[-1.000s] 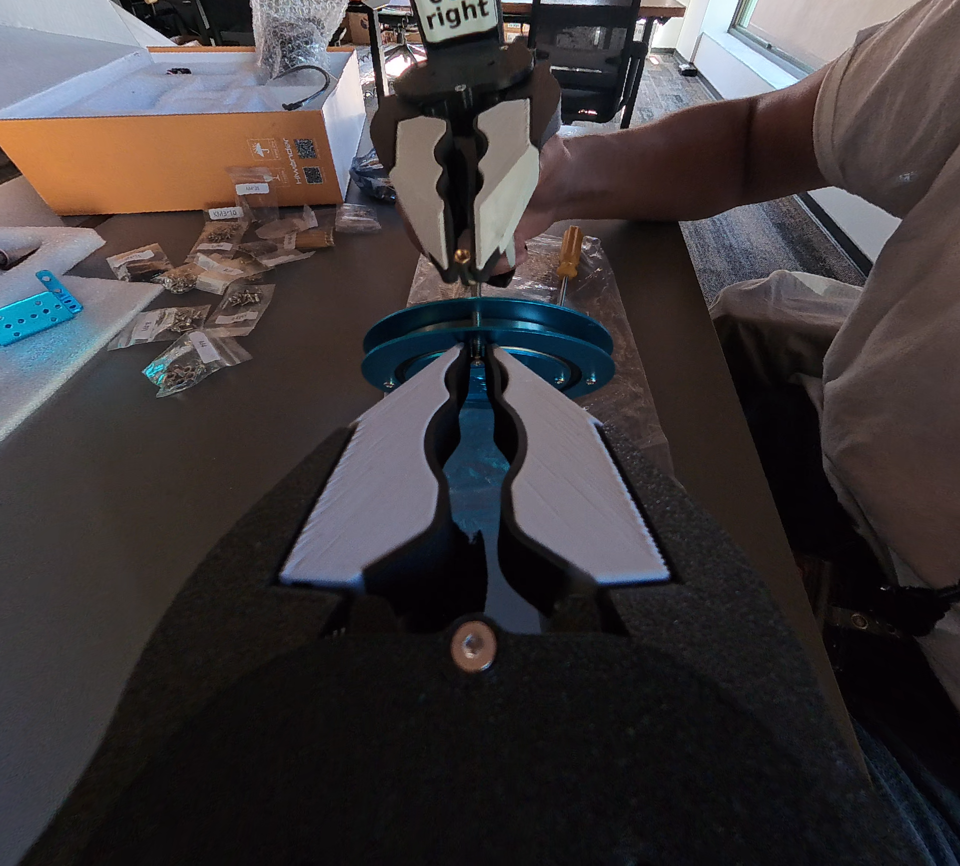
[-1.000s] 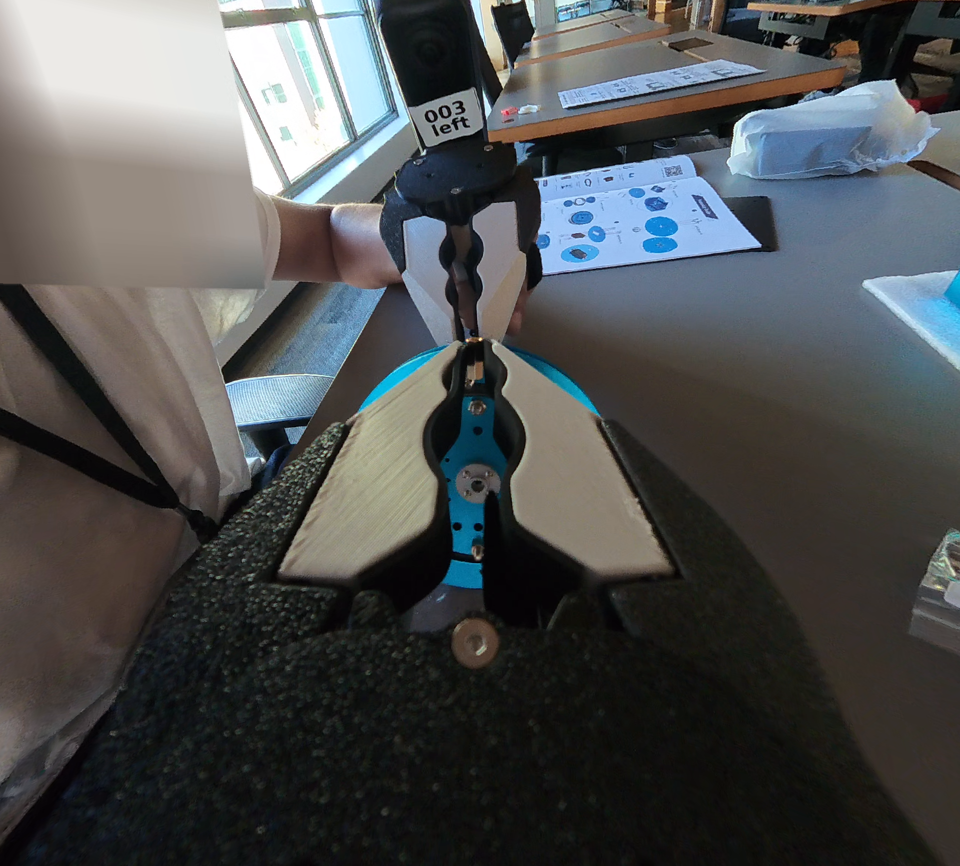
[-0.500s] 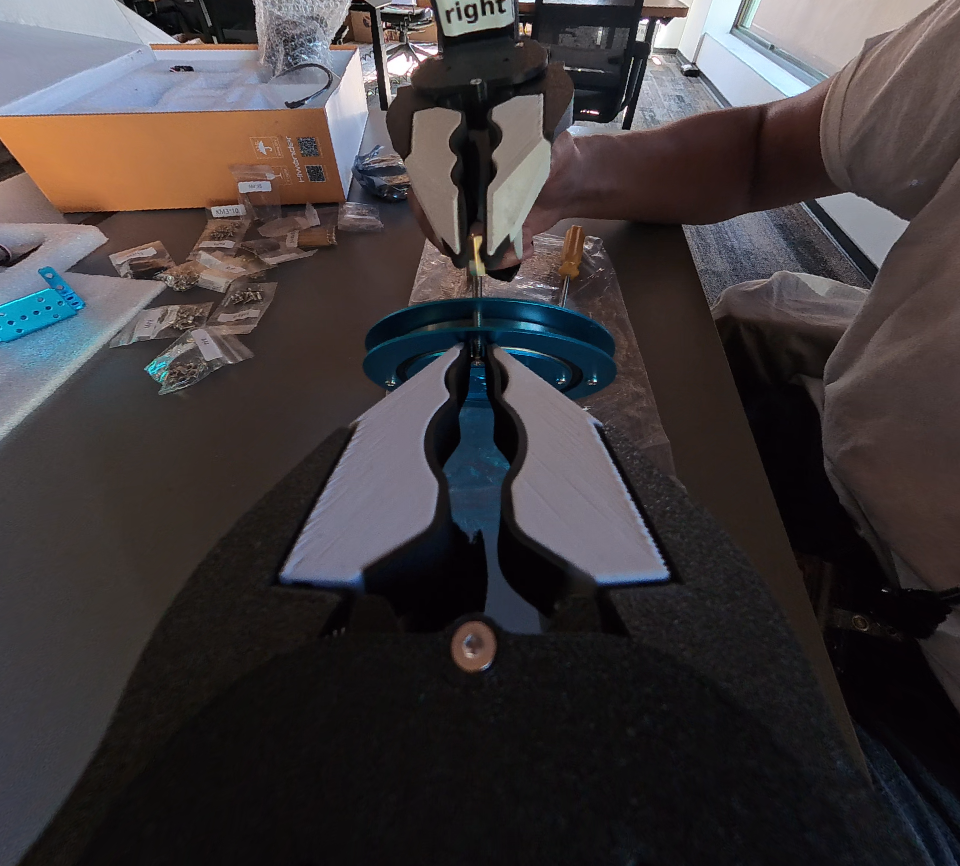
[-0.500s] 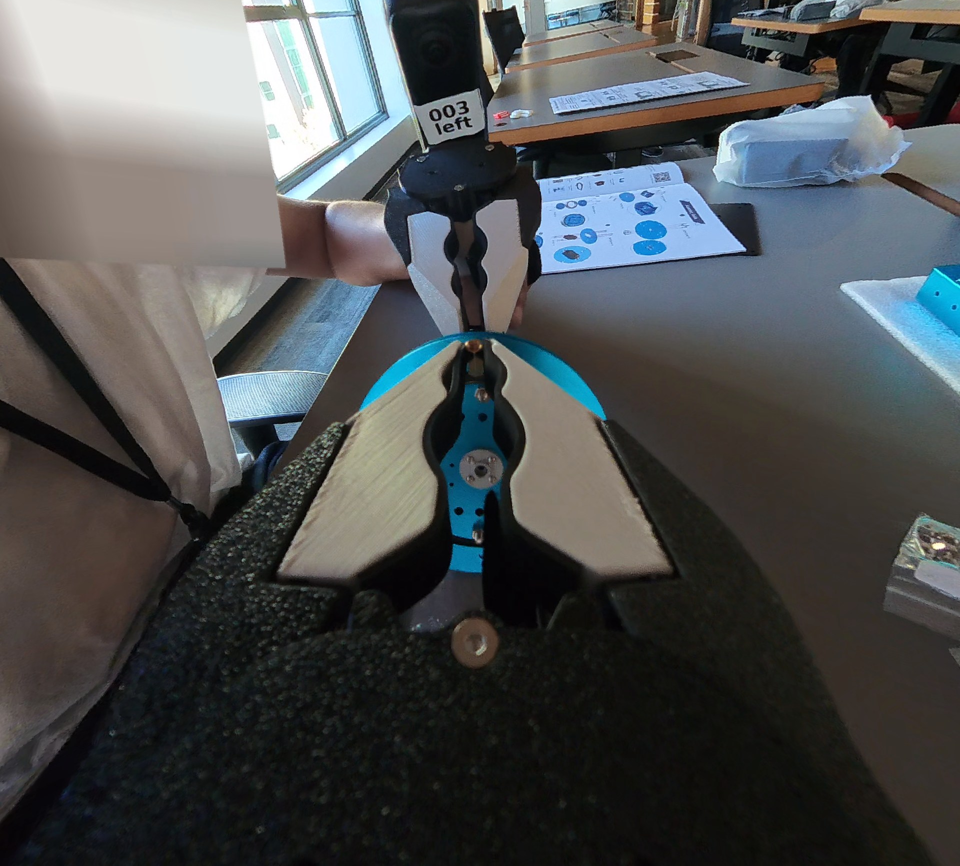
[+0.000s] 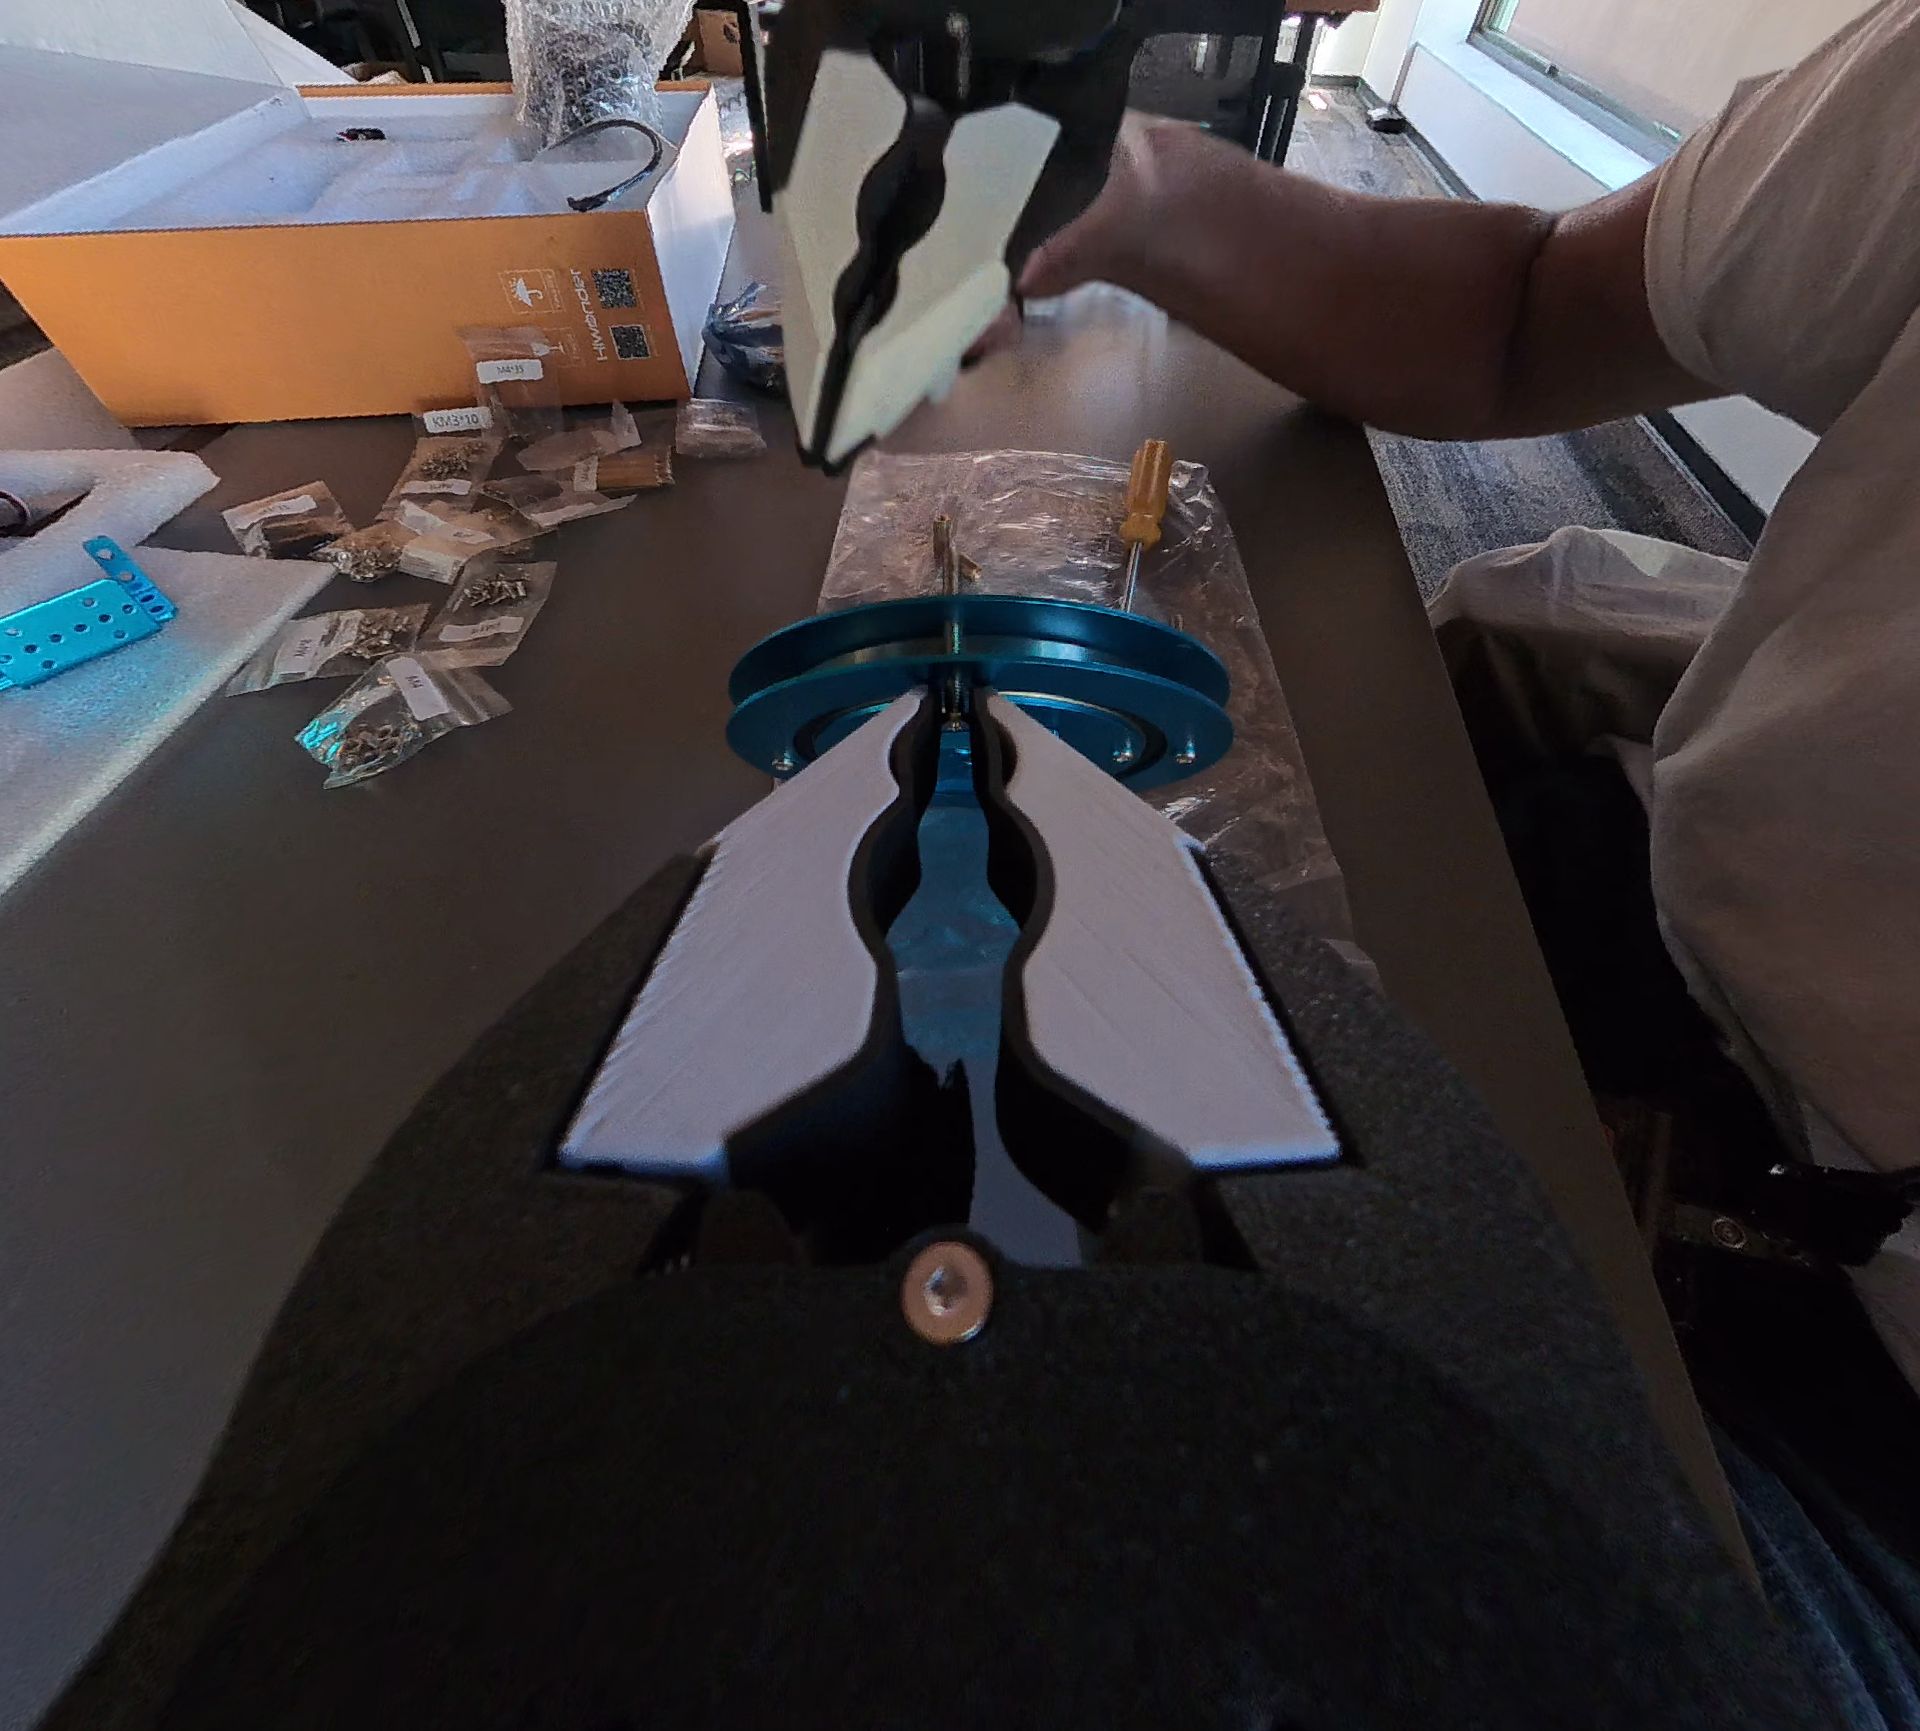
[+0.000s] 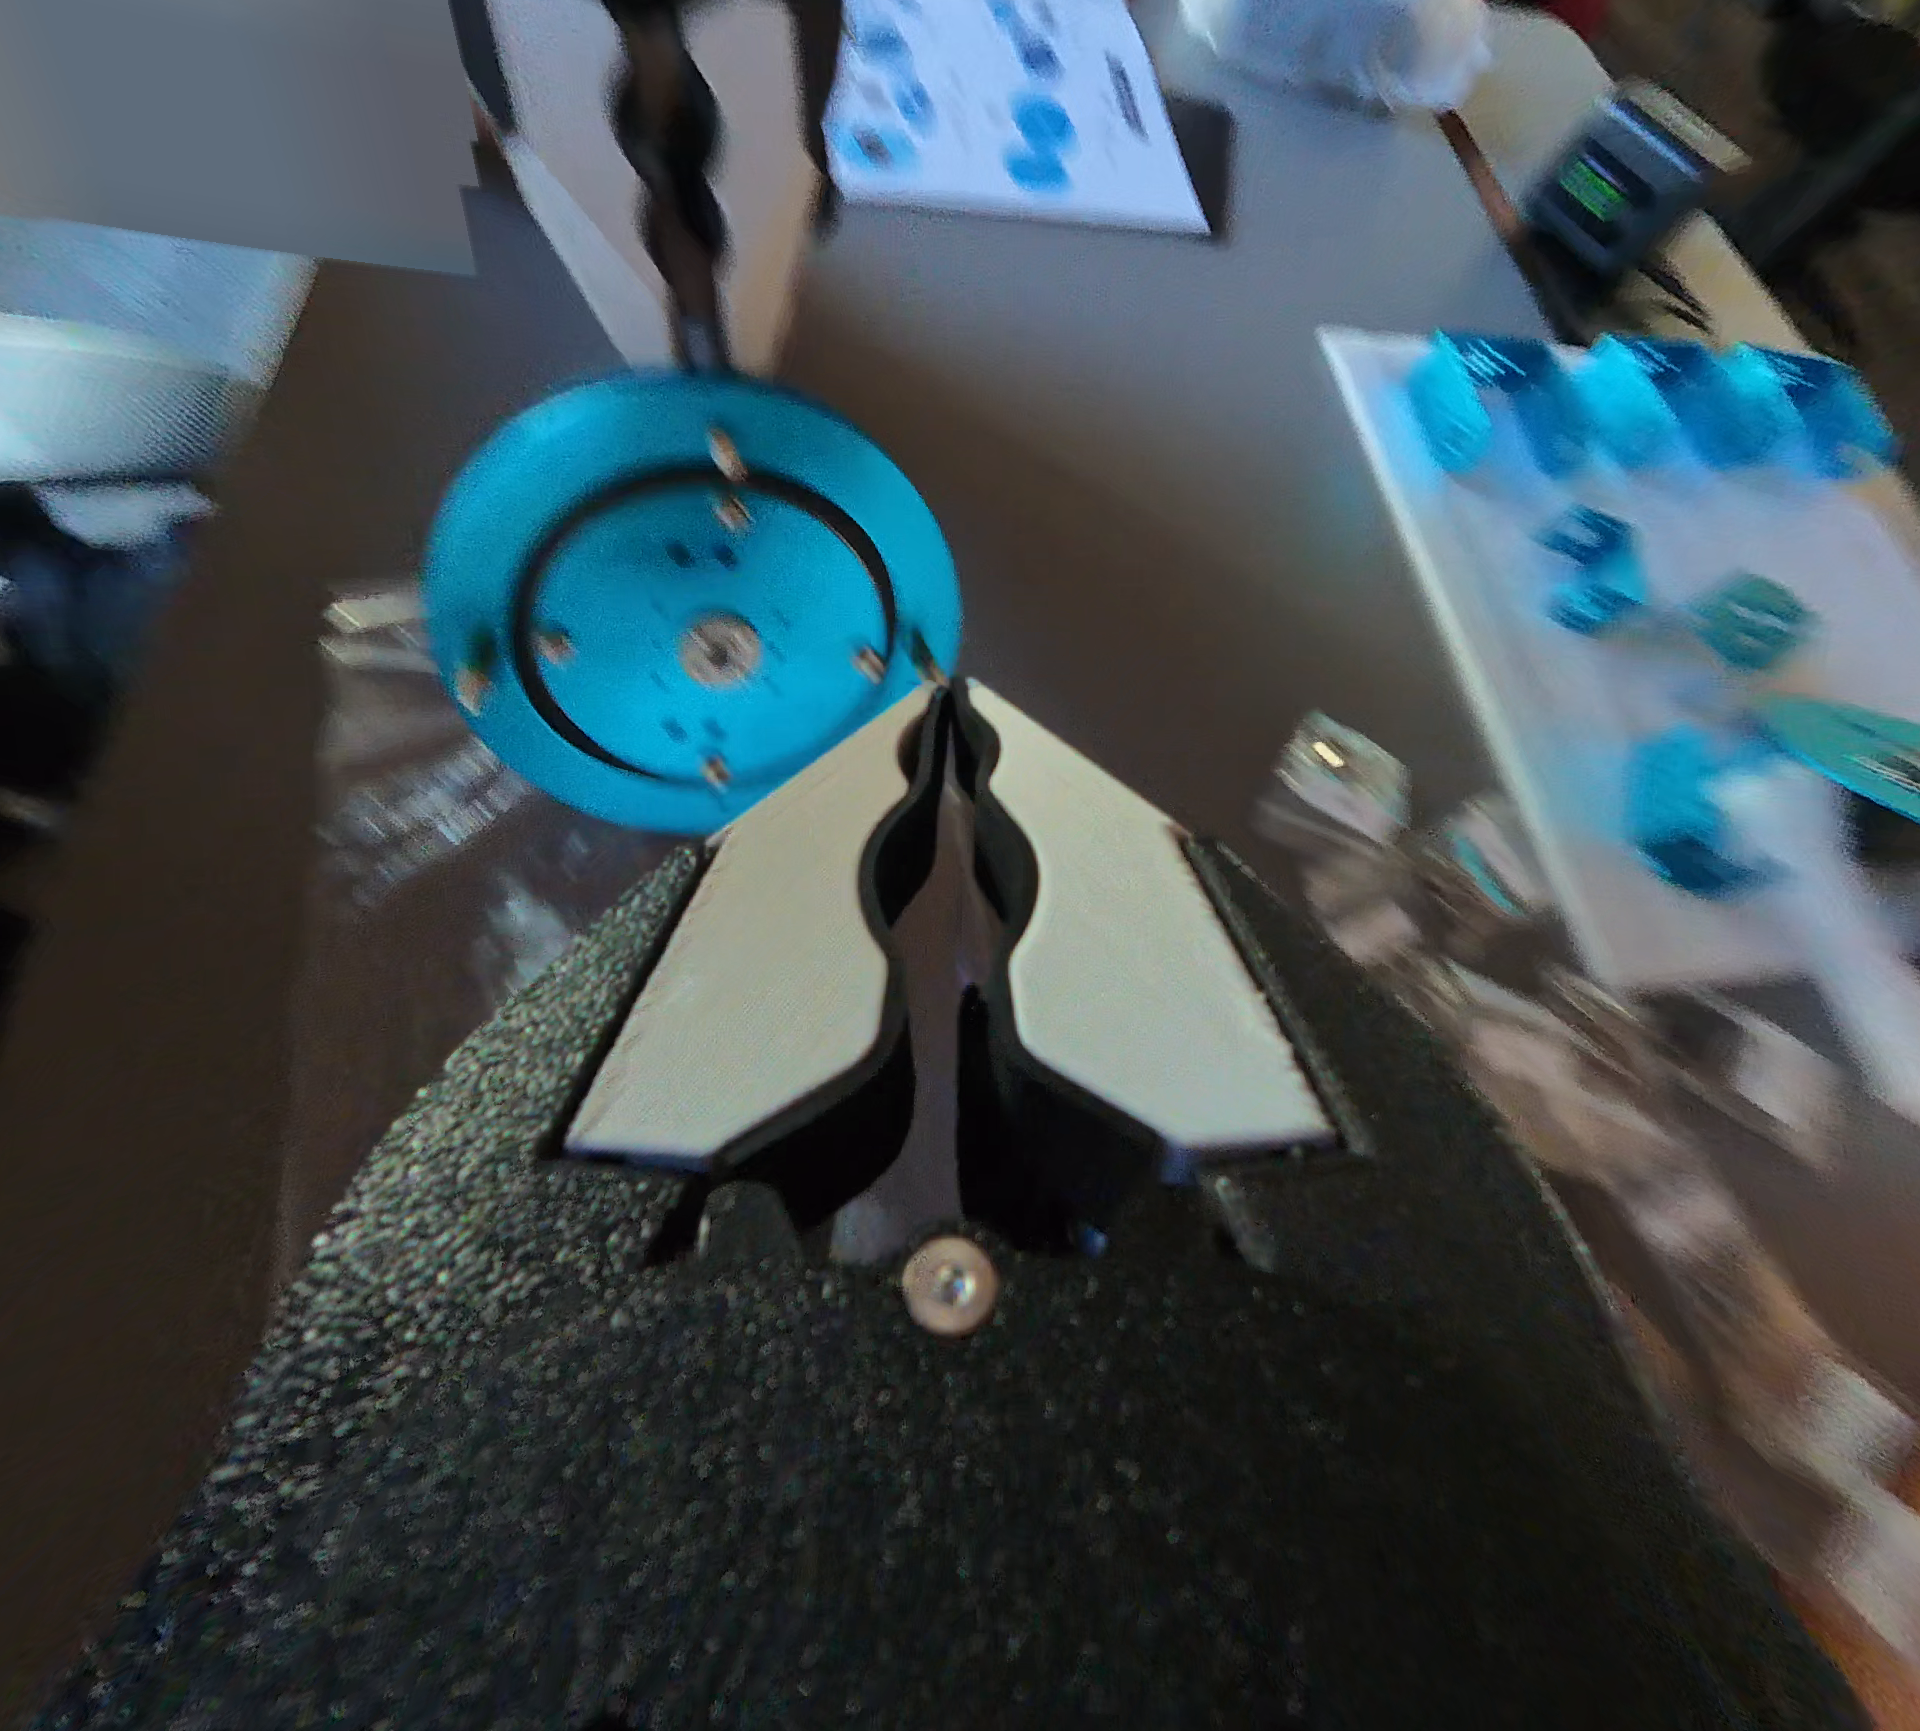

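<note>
A blue two-layer metal disc (image 5: 977,663) lies on a clear plastic bag (image 5: 1039,518) on the dark table. A thin long screw (image 5: 951,632) stands up through the disc's near rim, with a brass piece (image 5: 940,528) at its top. My left gripper (image 5: 951,710) is shut on the screw's lower part at the rim. It also shows, blurred, in the right wrist view (image 6: 696,351). My right gripper (image 6: 945,694) is shut with nothing between its pads. It hangs tilted above and behind the disc (image 6: 686,601), as the left wrist view shows (image 5: 831,455).
An orange box (image 5: 343,310) and several small bags of screws (image 5: 416,538) lie at the left. A yellow-handled screwdriver (image 5: 1143,497) lies on the plastic bag. White foam with blue parts (image 6: 1662,538) and a printed sheet (image 6: 997,50) are nearby. A person's arm (image 5: 1351,299) reaches in from the right. Across from one pair of fingers to the other is roughly 8 cm. My right gripper's tips are some 20 cm from the yellow-handled screwdriver (image 5: 1143,497).
My right gripper has come off the brass piece at the screw's top, lifted up and tilted away, and its pads have closed together on nothing. My left gripper still holds the screw, unmoved.
</note>
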